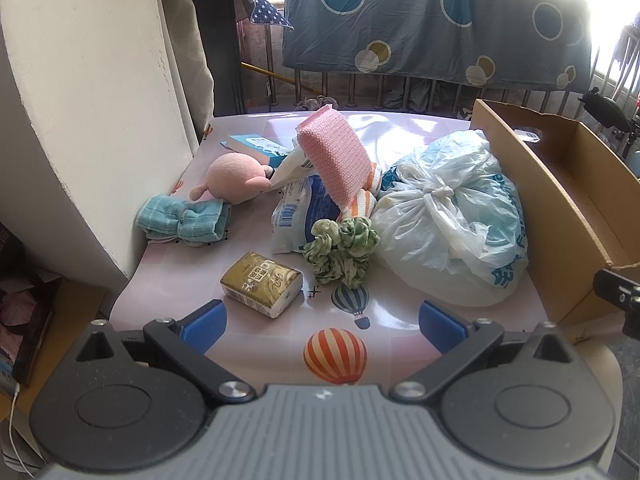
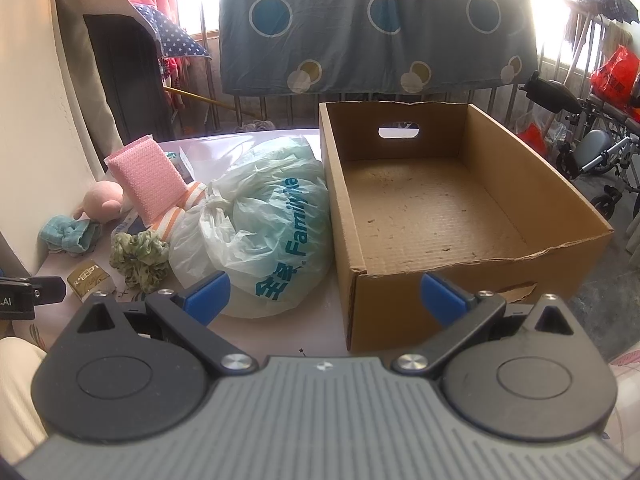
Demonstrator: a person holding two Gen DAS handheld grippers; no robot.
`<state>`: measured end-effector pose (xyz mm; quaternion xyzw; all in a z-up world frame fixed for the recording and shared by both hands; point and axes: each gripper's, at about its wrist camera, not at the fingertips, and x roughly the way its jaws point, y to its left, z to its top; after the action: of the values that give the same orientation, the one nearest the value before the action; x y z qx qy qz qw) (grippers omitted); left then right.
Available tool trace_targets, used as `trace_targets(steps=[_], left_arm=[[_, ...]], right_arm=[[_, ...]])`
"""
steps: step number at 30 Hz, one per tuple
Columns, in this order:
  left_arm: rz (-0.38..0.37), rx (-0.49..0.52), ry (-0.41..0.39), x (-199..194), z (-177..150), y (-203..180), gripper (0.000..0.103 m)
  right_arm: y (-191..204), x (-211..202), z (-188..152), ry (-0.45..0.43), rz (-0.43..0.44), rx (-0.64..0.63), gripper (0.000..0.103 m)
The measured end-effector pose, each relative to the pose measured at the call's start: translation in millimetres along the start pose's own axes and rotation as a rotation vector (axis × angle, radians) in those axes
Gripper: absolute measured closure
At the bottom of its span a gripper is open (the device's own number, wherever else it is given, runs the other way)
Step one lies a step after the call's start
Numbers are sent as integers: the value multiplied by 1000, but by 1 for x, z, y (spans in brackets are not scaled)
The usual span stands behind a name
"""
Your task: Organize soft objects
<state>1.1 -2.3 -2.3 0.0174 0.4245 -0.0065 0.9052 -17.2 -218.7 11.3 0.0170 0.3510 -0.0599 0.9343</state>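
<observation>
On the pink balloon-print worktop [image 1: 384, 312] the soft things lie heaped on the left, while the cardboard box [image 2: 472, 288] stands just beside them on the right, open-topped and bare inside, which I take to be where they are meant to go. The knotted Family Mart plastic bag [image 2: 260, 236] bulges up against the box wall, so it looks the handiest first pick. A pink sponge [image 1: 336, 156] leans tilted on a striped cloth and a blue-and-white packet, propped by the pile rather than set there. In front sit a green scrunchie [image 1: 340, 248], a gold tissue pack [image 1: 260, 284], a teal washcloth [image 1: 184, 222] and a pink plush toy [image 1: 234, 178] near the wall. The left gripper [image 1: 322, 322] hangs low over the near edge, its blue fingers spread wide with nothing between them. The right gripper [image 2: 324, 300] is likewise wide apart and empty, straddling bag and box corner.
</observation>
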Motion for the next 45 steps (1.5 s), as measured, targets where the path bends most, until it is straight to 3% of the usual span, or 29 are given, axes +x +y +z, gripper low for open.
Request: trace_targets(steps=[45], left_arm=[[0,-2,7,0,0,0,0]], right_arm=[[0,1,-2,4,11,14,1]])
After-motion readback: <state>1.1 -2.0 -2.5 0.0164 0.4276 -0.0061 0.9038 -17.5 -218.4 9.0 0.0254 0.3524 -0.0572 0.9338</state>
